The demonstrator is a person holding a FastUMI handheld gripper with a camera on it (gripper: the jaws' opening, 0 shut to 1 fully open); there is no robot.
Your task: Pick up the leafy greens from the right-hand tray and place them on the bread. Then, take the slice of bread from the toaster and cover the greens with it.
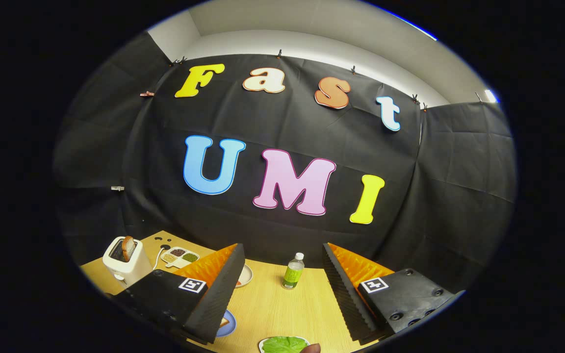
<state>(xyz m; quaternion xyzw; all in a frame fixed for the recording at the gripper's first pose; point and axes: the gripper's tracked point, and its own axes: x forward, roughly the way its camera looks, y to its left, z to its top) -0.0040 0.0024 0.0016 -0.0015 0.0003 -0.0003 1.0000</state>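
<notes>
The desk point(272, 304) spreads out pale and wooden, and the hand-held gripper point(282, 289) hangs above it with its fingers spread wide, nothing between them, touching nothing. At the far left corner stands the white toaster point(124, 260), a bread slice point(128, 247) poking up from its slot. Beside it, a divided condiment dish point(179, 256). A small green bottle point(293, 271) stands upright beyond the fingers, mid-desk. The blue plate with bread point(227, 323) peeks from under the left finger. And there is the prize: the leafy greens point(282, 344) on their tray point(263, 343), at the near edge, below and between the fingers. The gripper looks tilted too high; it likely must dip down and back towards them.
</notes>
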